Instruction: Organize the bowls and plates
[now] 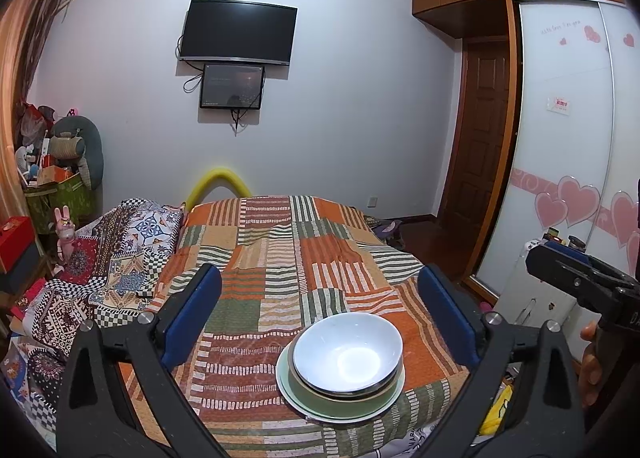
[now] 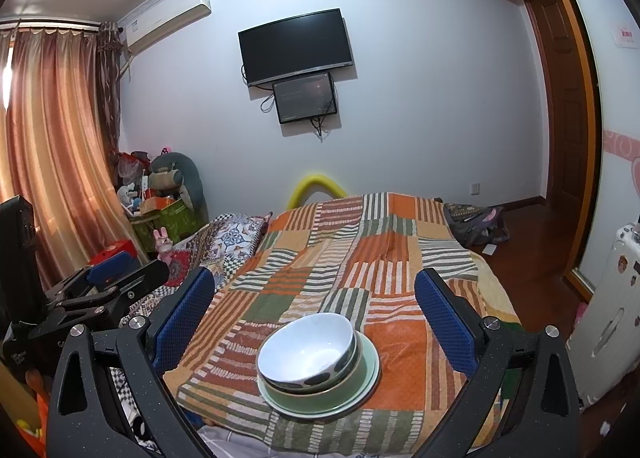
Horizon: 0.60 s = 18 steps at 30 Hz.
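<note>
Left gripper [image 1: 320,306]: jaws wide apart, holding nothing. Centre: white bowl [image 1: 347,354] nested in a green bowl [image 1: 344,390] on a pale green plate [image 1: 296,390], stacked near the front edge of the patchwork bedspread [image 1: 272,258]. Probably ceramic: stiff, glazed-slippery, breakable, heavy stacked; best taken at the rim. Right gripper [image 2: 314,302]: also spread, empty. Wardrobe door [image 1: 568,106] writing too small to read.

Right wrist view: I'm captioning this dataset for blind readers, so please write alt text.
A white bowl sits nested in a green bowl on a pale green plate, stacked on a patchwork bedspread. The open right gripper frames the stack without touching it; the left gripper shows at left.
</note>
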{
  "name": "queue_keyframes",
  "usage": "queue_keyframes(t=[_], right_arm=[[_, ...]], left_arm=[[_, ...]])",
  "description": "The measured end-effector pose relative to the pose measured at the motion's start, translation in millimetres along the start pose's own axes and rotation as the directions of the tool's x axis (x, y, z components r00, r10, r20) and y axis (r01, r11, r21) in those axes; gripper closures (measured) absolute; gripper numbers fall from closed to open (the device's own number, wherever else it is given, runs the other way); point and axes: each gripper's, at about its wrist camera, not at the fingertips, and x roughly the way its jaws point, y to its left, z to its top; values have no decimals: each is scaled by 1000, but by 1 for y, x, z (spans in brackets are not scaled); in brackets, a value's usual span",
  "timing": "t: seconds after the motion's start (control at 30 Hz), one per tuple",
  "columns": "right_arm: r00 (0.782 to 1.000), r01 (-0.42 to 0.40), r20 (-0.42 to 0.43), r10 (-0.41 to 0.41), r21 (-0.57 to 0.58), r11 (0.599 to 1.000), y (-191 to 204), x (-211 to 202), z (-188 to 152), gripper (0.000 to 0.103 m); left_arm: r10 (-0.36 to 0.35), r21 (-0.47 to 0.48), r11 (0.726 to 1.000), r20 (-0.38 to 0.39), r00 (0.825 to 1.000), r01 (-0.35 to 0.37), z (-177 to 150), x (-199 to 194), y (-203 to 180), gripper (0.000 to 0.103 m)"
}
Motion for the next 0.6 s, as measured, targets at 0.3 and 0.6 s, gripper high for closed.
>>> queue_keyframes(t=[0.3, 0.6], right_arm=[[1000, -2, -2, 2, 0, 1000, -1, 0, 1, 3], [1000, -4, -4, 4, -2, 1000, 0, 1, 2, 3]], left_arm=[[-6, -6, 1000, -2, 1000, 6, 2, 0, 0, 2], [-13, 9, 1000, 4, 1000, 13, 2, -1, -4, 2]])
